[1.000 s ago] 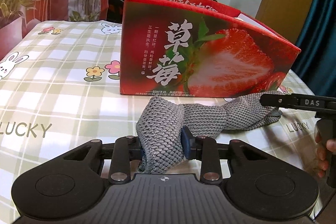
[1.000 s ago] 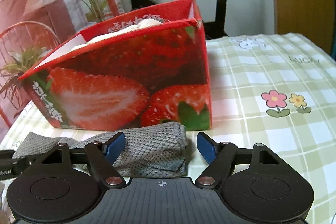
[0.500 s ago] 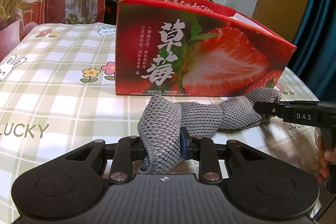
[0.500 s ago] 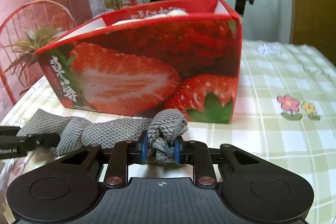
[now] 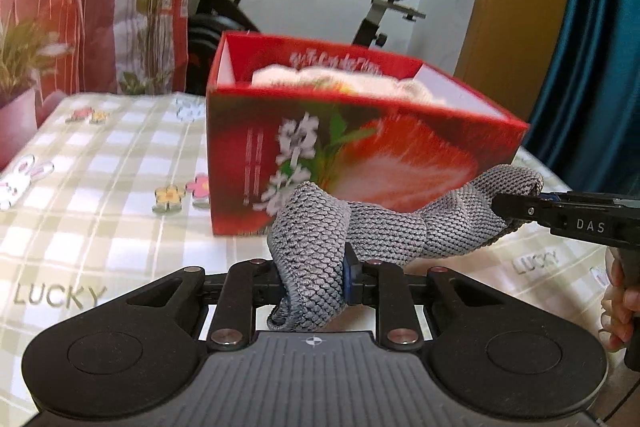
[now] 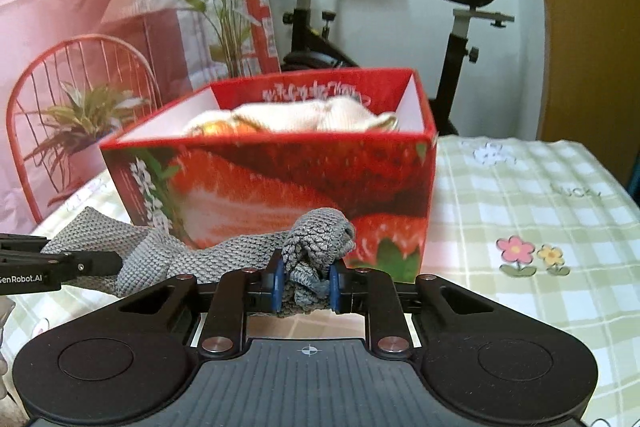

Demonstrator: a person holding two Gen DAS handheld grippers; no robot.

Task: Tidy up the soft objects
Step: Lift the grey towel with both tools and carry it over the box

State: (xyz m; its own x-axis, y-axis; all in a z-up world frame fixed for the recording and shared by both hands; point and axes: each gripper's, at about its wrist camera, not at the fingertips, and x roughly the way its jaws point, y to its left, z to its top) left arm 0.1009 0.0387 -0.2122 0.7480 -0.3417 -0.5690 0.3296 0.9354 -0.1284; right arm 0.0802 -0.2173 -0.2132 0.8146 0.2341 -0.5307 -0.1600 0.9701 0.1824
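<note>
One grey cloth (image 5: 384, 227), now lifted higher beside one strawberry box (image 5: 360, 131); left claw (image 5: 310, 275) and right claw (image 6: 306, 281) each clench one end.

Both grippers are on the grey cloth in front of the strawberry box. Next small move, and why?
Probably lift both ends together, up and forward toward the box rim. The left gripper and right gripper are each shut on an end of the grey cloth, which hangs below the red box opening. The box already holds a cream fabric.
</note>
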